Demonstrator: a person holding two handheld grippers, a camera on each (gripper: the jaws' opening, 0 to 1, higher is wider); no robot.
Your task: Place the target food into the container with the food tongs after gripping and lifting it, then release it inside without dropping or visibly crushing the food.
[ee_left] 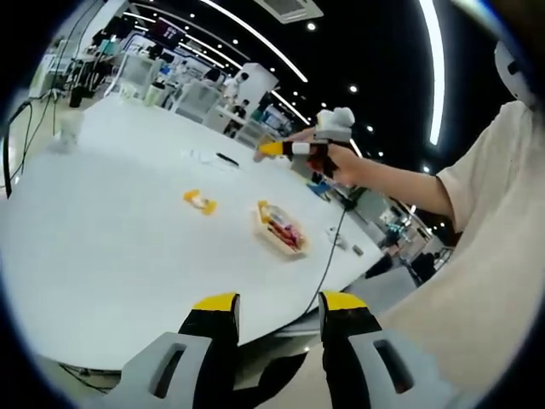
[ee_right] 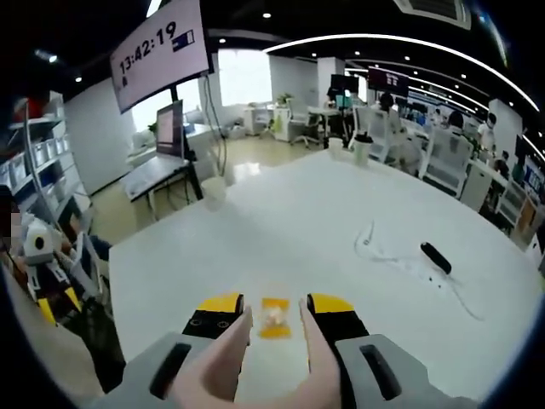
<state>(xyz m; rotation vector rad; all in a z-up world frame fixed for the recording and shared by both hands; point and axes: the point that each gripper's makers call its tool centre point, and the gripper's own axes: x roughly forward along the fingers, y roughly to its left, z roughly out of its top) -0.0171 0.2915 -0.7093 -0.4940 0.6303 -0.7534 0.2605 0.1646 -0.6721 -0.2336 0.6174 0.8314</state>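
- Food [ee_right: 275, 317], a small yellow-orange piece, sits on the white table [ee_right: 341, 230] just ahead of the right gripper [ee_right: 274, 308], lined up with the gap between its jaws
- Right gripper jaws are spread with two pale tong arms [ee_right: 223, 362] running out between them (tips either side of the food, contact can't be judged)
- Only readable writing: a hanging screen [ee_right: 162, 49] showing "13:42:19"
- Left gripper view has the same food [ee_left: 200, 201] well ahead on the table, beside a shallow container [ee_left: 281, 228] with reddish contents
- Left gripper [ee_left: 277, 308] hangs over the near table edge, jaws apart, nothing between them
- Black marker [ee_right: 435, 256] lies on the table beside a white cable [ee_right: 383, 247]
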